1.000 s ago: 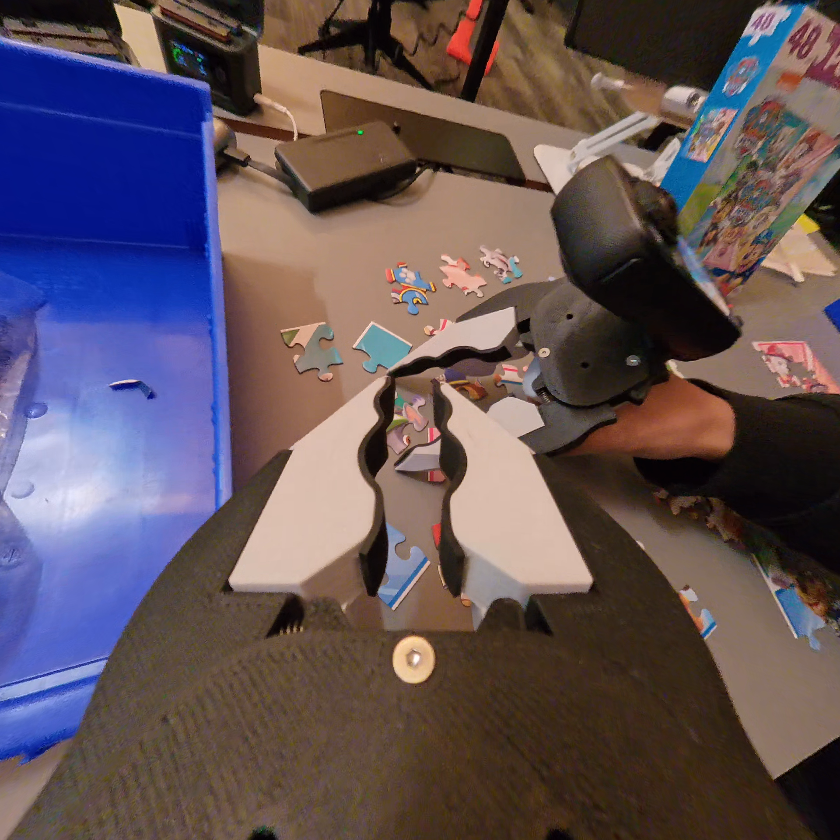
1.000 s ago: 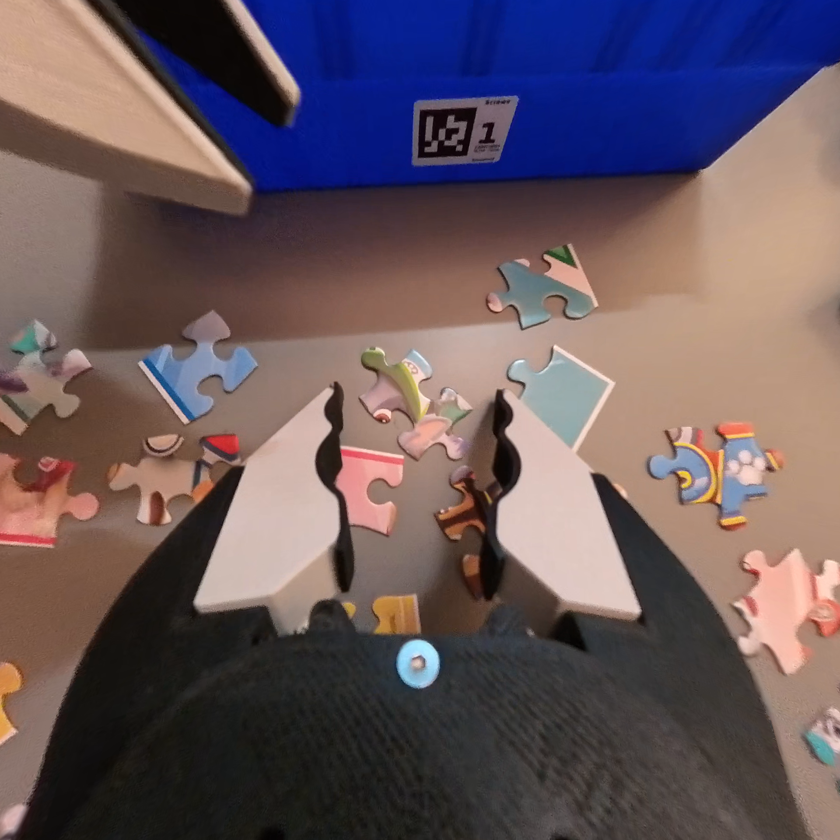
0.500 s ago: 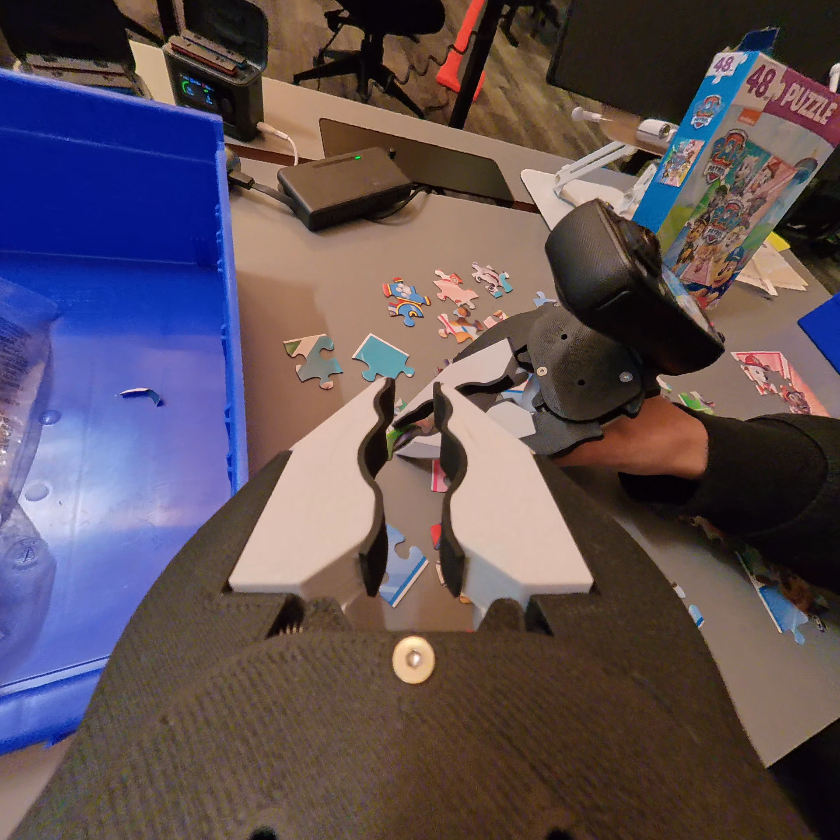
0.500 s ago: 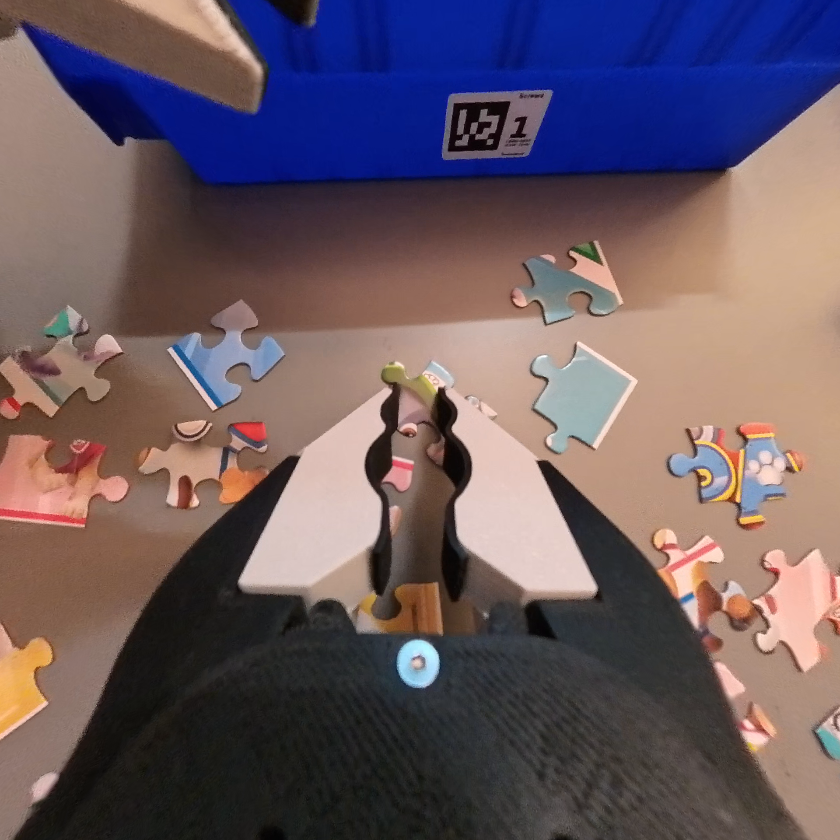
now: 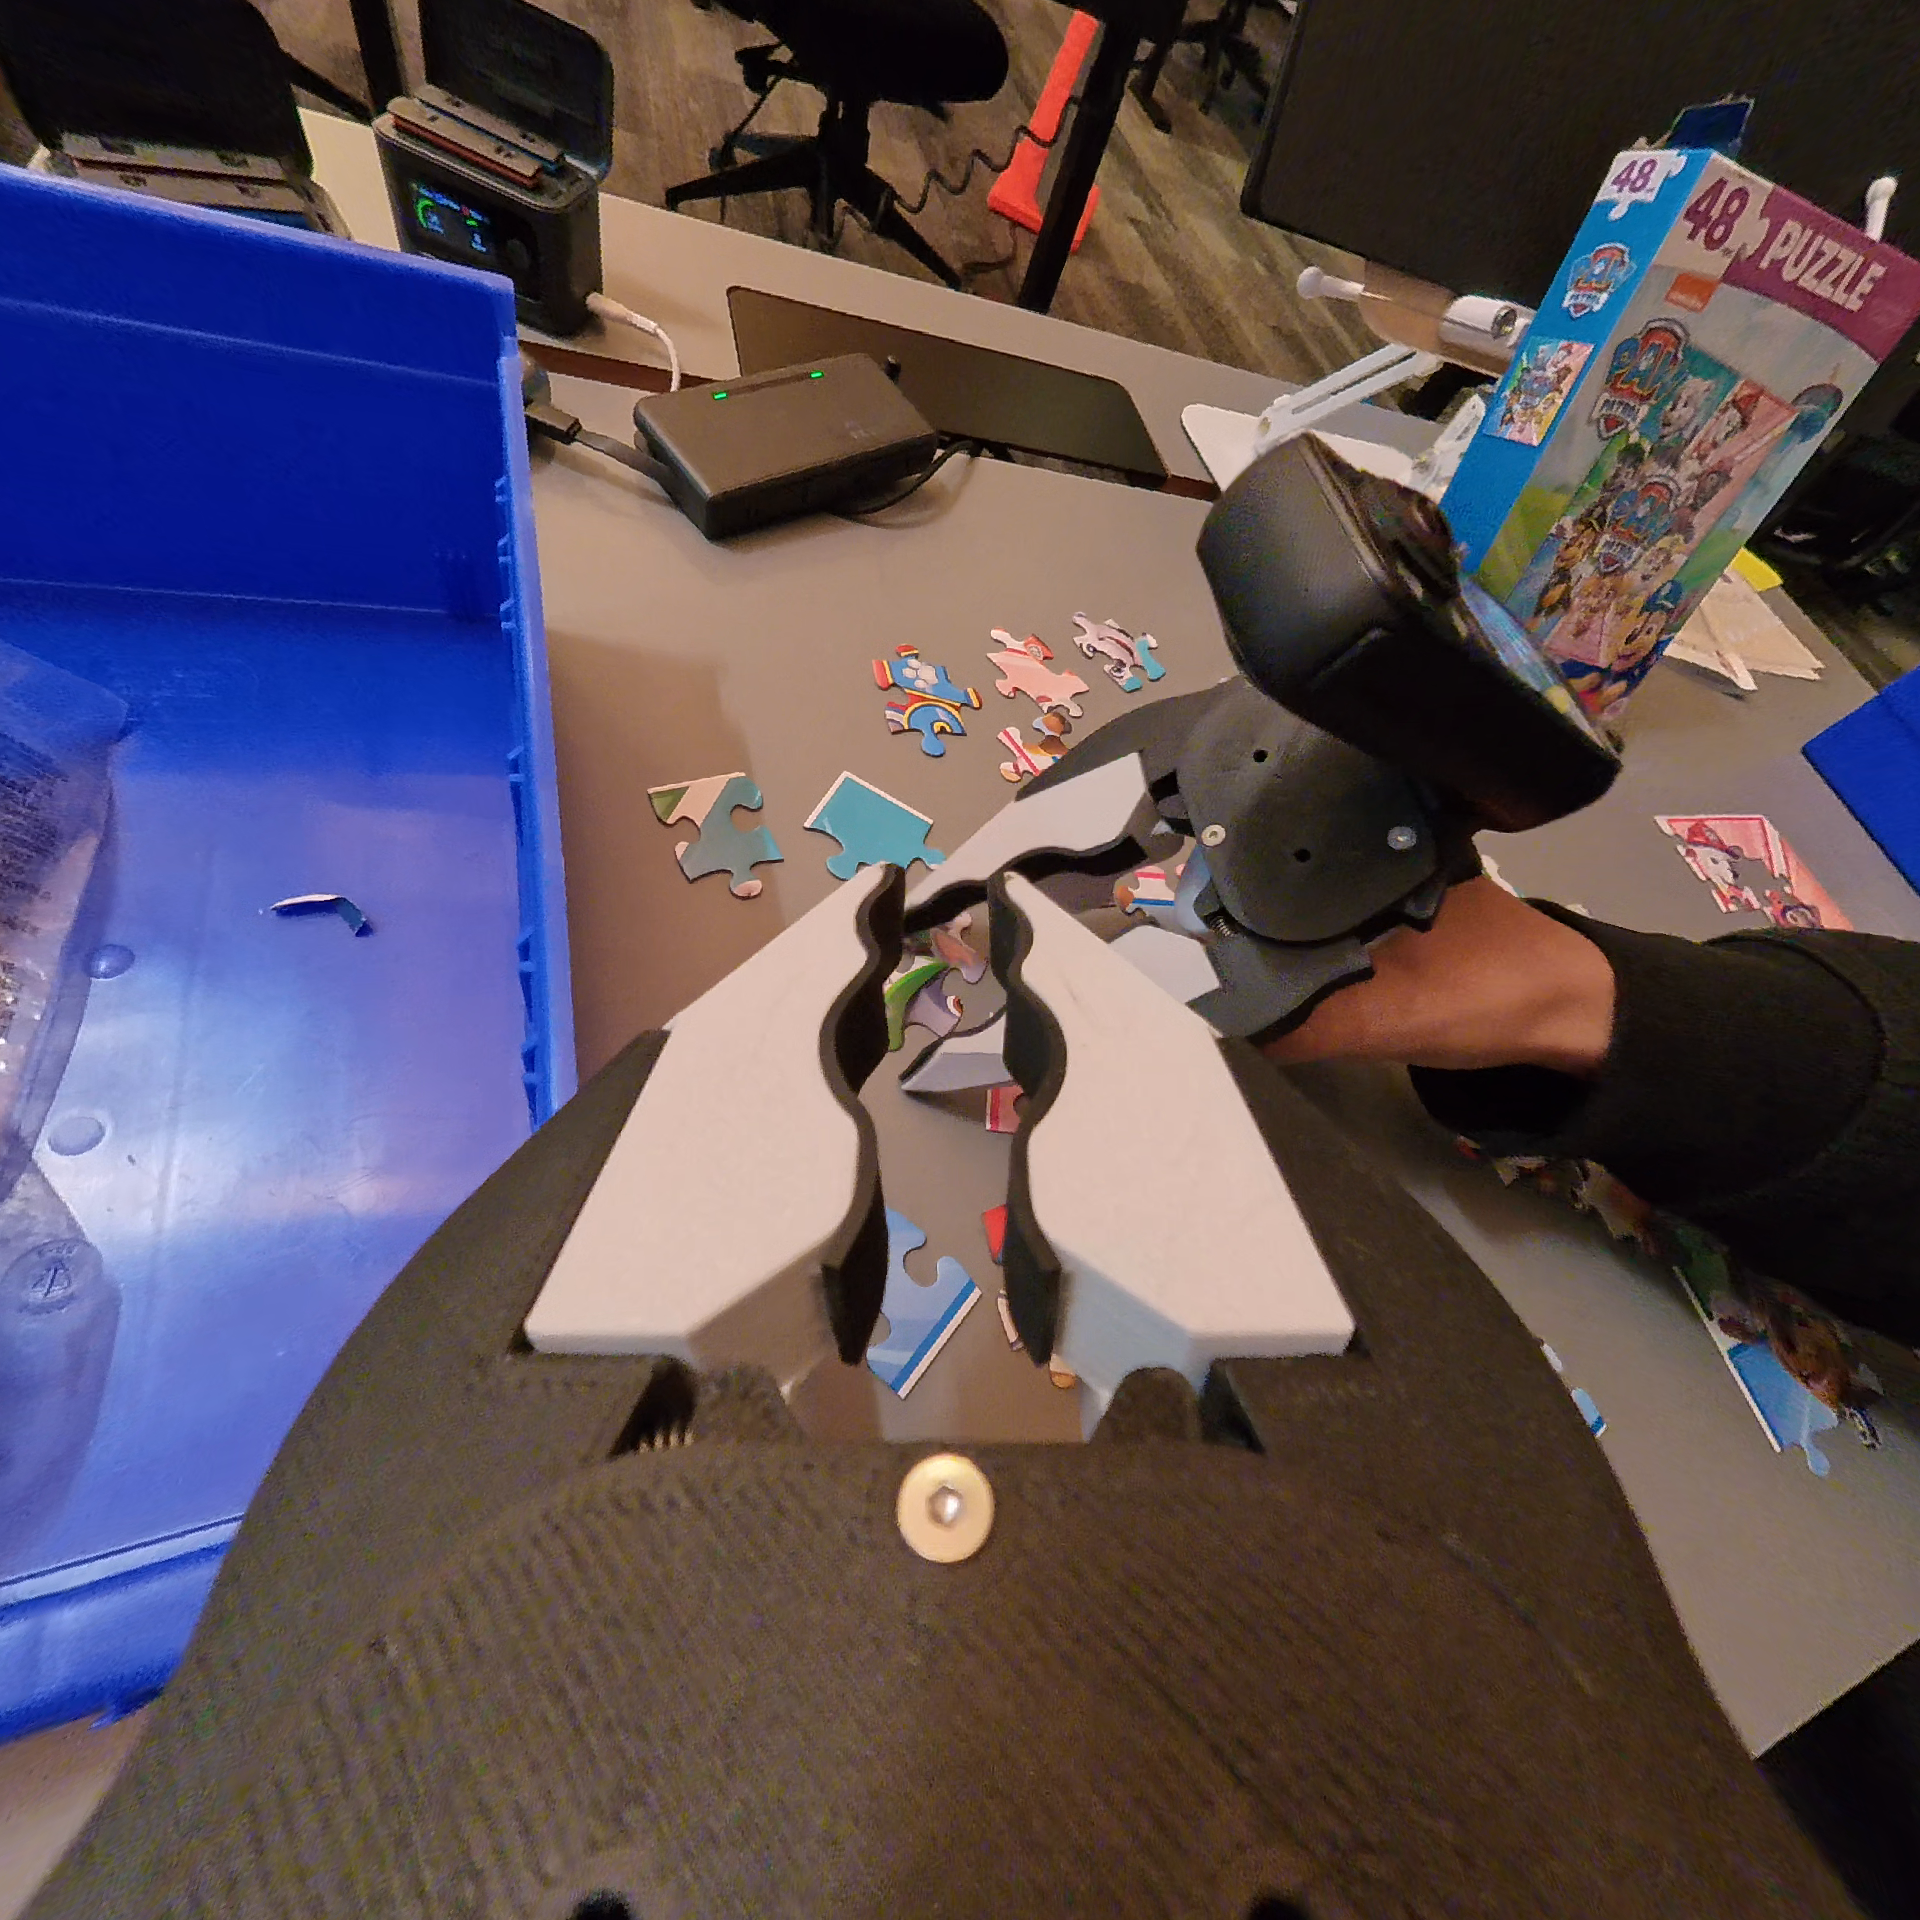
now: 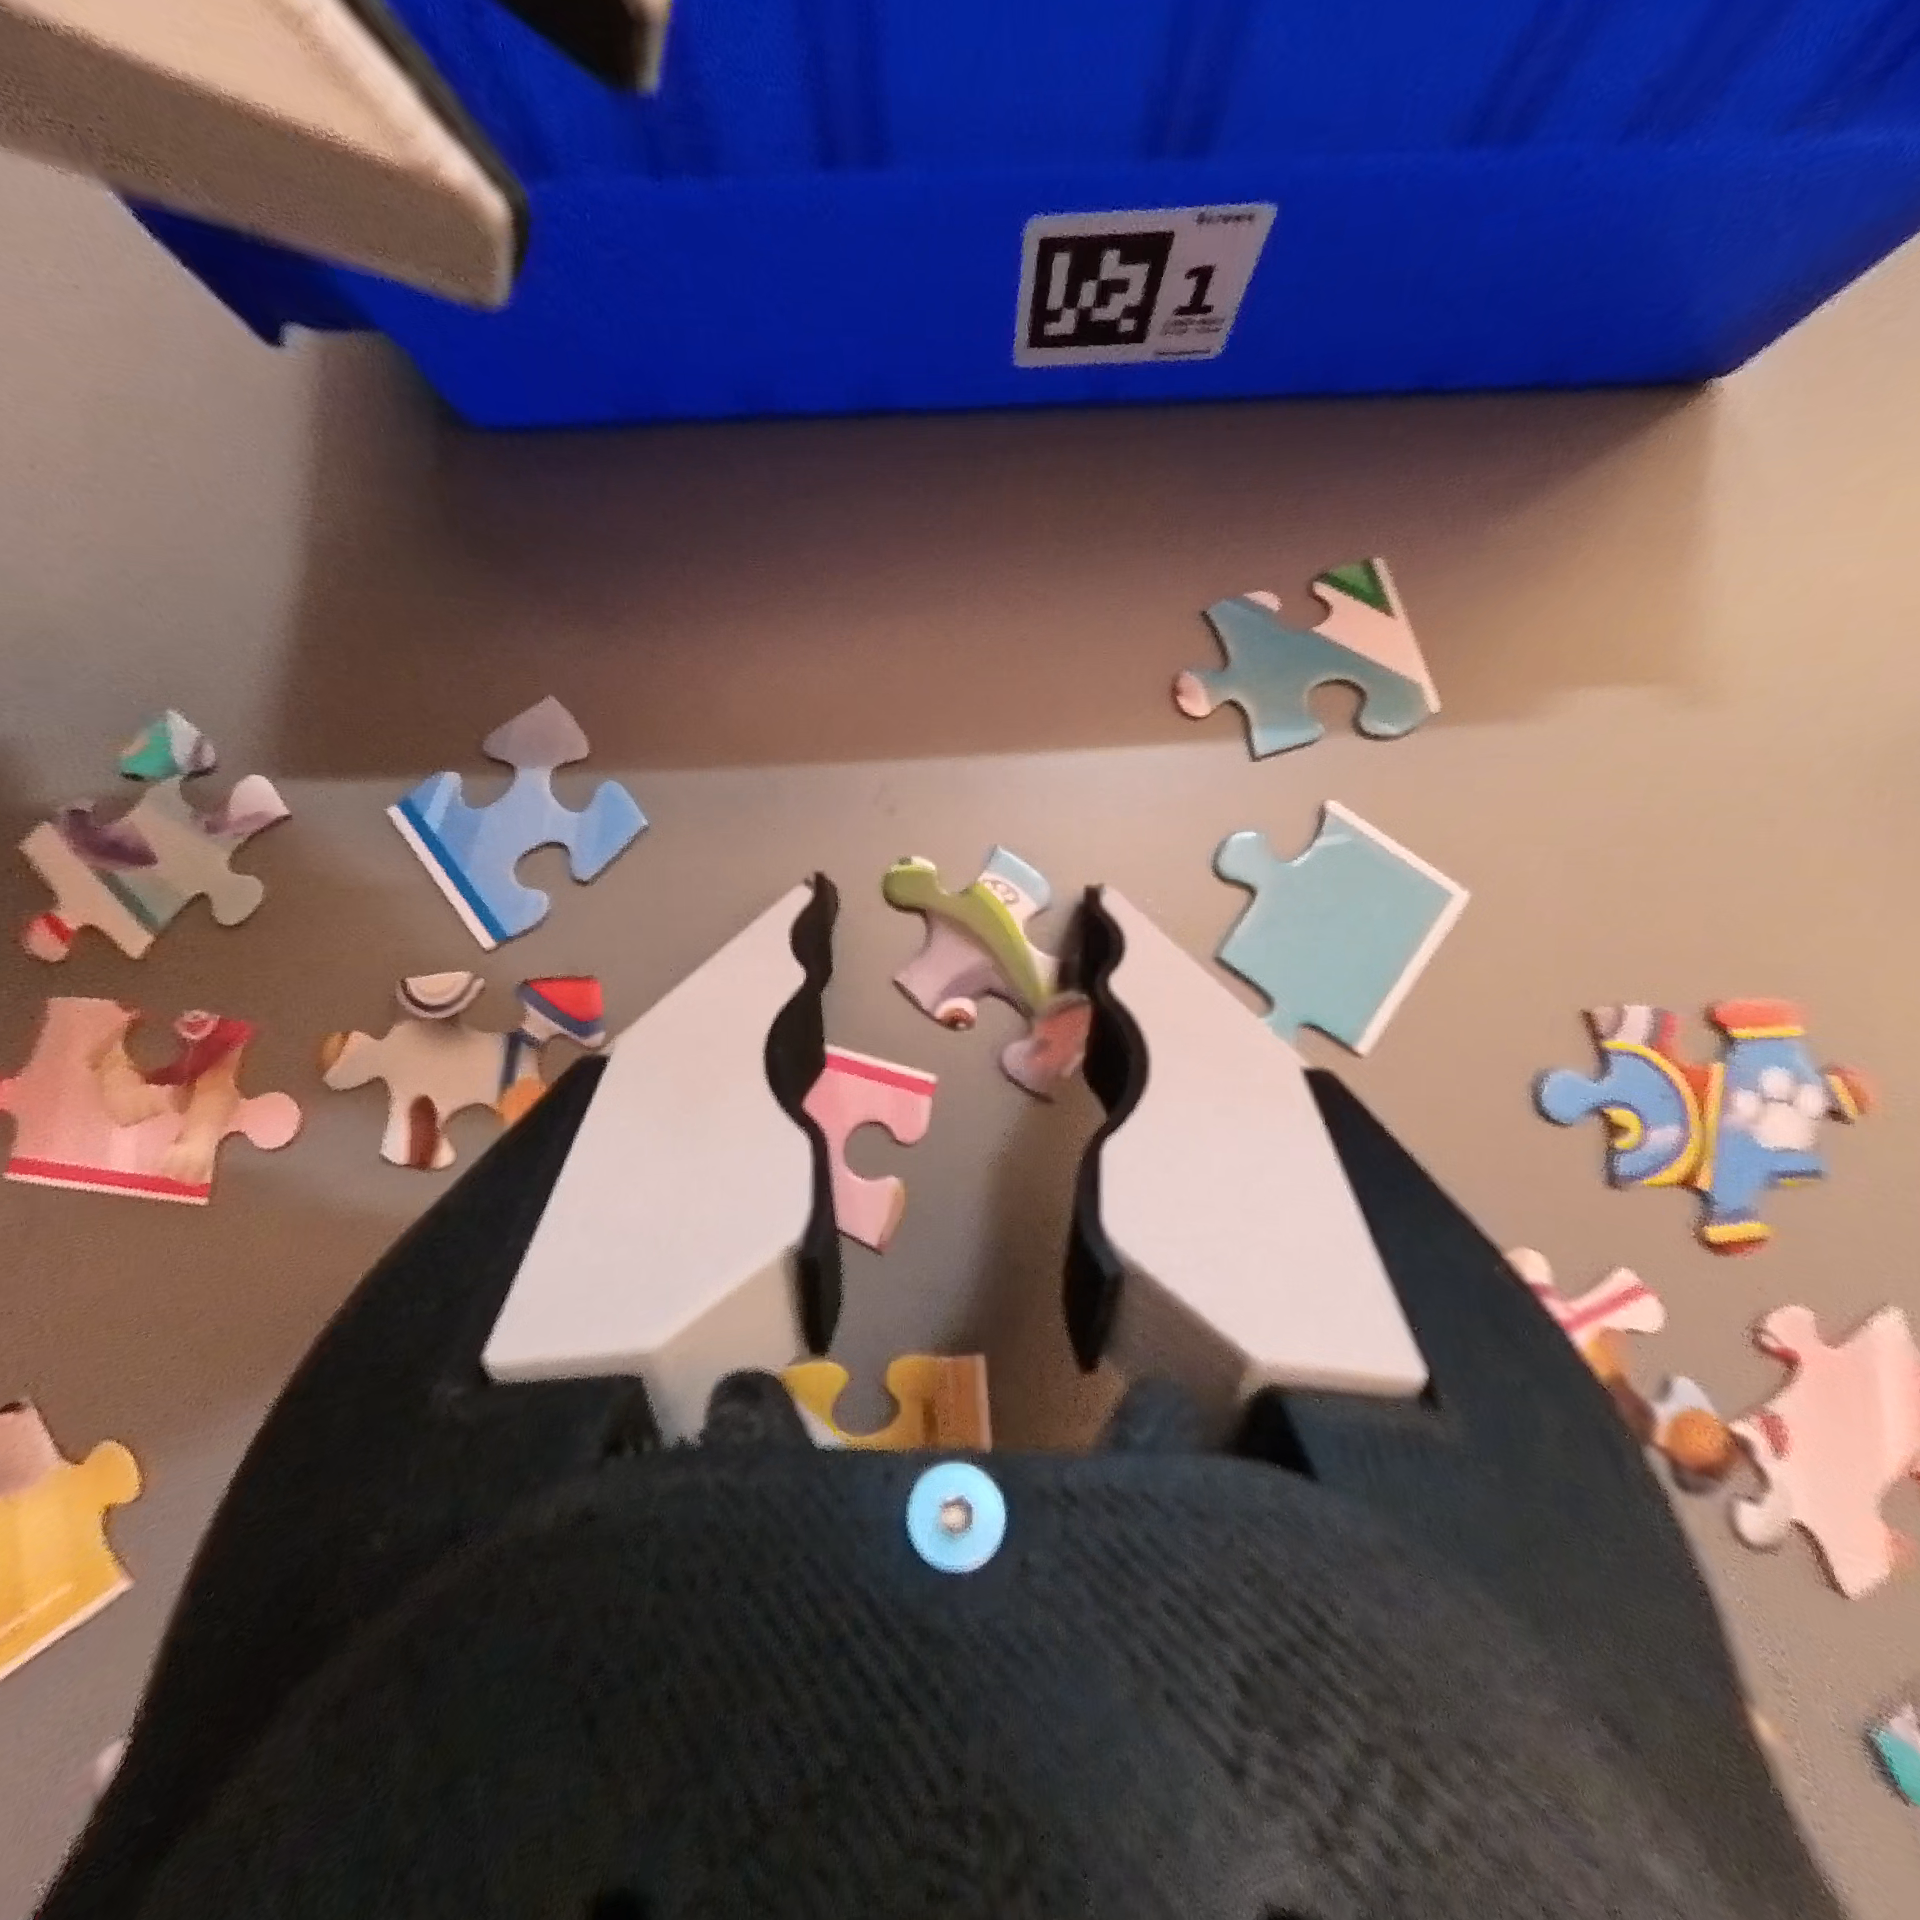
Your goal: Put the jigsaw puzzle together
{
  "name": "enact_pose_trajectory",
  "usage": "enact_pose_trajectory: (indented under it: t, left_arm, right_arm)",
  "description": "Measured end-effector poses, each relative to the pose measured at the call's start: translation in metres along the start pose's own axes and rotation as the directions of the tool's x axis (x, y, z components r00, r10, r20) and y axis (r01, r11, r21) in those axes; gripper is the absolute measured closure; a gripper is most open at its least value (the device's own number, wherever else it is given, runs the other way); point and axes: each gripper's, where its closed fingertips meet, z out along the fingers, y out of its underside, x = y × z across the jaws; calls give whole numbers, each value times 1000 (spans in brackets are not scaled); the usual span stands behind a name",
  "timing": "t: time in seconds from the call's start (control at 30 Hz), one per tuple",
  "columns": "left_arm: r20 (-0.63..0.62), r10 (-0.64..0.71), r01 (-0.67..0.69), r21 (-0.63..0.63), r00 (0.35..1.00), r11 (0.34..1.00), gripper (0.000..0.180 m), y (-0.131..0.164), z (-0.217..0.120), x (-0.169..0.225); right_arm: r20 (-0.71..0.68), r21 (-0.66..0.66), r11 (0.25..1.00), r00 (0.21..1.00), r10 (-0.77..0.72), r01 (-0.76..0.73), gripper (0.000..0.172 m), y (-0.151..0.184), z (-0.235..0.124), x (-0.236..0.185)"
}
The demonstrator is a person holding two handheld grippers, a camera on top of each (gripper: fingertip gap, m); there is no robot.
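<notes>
A green-and-lilac puzzle piece [image 6: 971,951] lies on the counter [image 6: 727,623] between the spread fingers of the right gripper [image 6: 956,904], near the right pad. The left gripper [image 5: 940,883] hovers nearly closed, holding nothing, beside the blue bin [image 5: 260,623].

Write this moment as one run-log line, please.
left gripper: narrow gap, holds nothing | right gripper: open over green puzzle piece | blue bin behind
</notes>
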Motion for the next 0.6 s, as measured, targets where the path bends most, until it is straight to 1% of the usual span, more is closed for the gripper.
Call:
enact_pose_trajectory:
  t: [0.03,0.07,0.2,0.37,0.4,0.47,0.53,0.57,0.6]
  left_arm:
    - [-1,1,-1,-1,1000,1000,167,0,0,0]
    - [-1,2,-2,-1,1000,1000,167,0,0,0]
    - [-6,1,-1,3,1000,1000,168,0,1,1]
    - [-1,2,-2,3,1000,1000,167,0,-1,-1]
    - [-1,1,-1,5,1000,1000,167,-1,-1,-1]
    - [-1,0,0,7,1000,1000,168,-1,-2,-2]
    - [0,-3,3,8,1000,1000,168,0,-2,-3]
    - [-1,-5,5,9,1000,1000,168,0,-2,-4]
    - [-2,-7,7,12,1000,1000,168,-1,-2,-4]
  right_arm:
    - [8,-2,1000,1000,-7,7,125,-1,1,-2]
    - [15,-6,1000,1000,-26,26,131,-1,1,-4]
    - [40,-6,997,997,-71,72,172,-4,4,-17]
    - [20,-8,995,995,-97,97,172,-5,4,-16]
    - [20,-13,995,995,-98,98,166,-5,2,-16]
    - [14,4,996,996,-89,89,149,-9,-5,-15]
    - [14,27,997,998,-69,68,139,-13,-13,-15]
    - [10,25,998,998,-61,60,135,-11,-15,-15]
    - [-18,0,998,998,-59,59,128,-6,-16,-12]
